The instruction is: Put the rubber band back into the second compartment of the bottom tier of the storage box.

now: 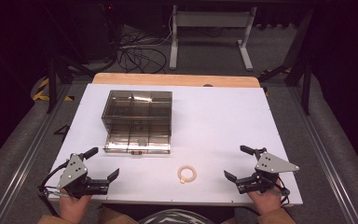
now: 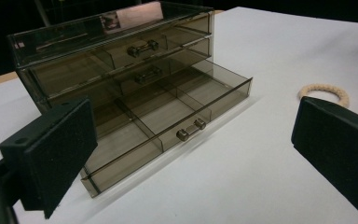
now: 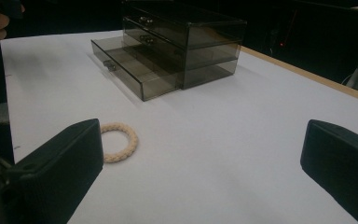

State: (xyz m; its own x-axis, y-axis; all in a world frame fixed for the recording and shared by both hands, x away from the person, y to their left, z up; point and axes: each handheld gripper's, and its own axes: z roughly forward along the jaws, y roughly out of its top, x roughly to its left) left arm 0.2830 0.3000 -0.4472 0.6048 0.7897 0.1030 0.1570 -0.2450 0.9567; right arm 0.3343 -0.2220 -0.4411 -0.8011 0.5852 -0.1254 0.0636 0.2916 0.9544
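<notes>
On the white counter (image 1: 223, 121), toward its far left part, stands a smoky transparent drawer organiser (image 1: 137, 109) with three drawers stacked one above the other. Its bottom drawer (image 1: 137, 142) is pulled out toward the person, and the dividers inside it split it into several compartments; from the left gripper view the compartments look bare, and a small metal handle (image 2: 191, 129) sits on the drawer's front wall. The two upper drawers are pushed in, each with its own metal handle.

Near the front edge of the counter, between the two hands, lies a cream braided ring (image 1: 187, 174), flat on the surface and well apart from the organiser. Nothing touches it.

The left tongs (image 1: 105, 163) sit at the front left corner of the counter, held in the person's left hand (image 1: 74, 203), with the jaws spread wide and nothing between them; they face toward the organiser. The right tongs (image 1: 239, 162) are at the front right, held in the right hand (image 1: 265, 198), jaws likewise wide apart and holding nothing. In the right gripper view the braided ring lies just beyond the left-hand jaw, with the open drawer farther off.
</notes>
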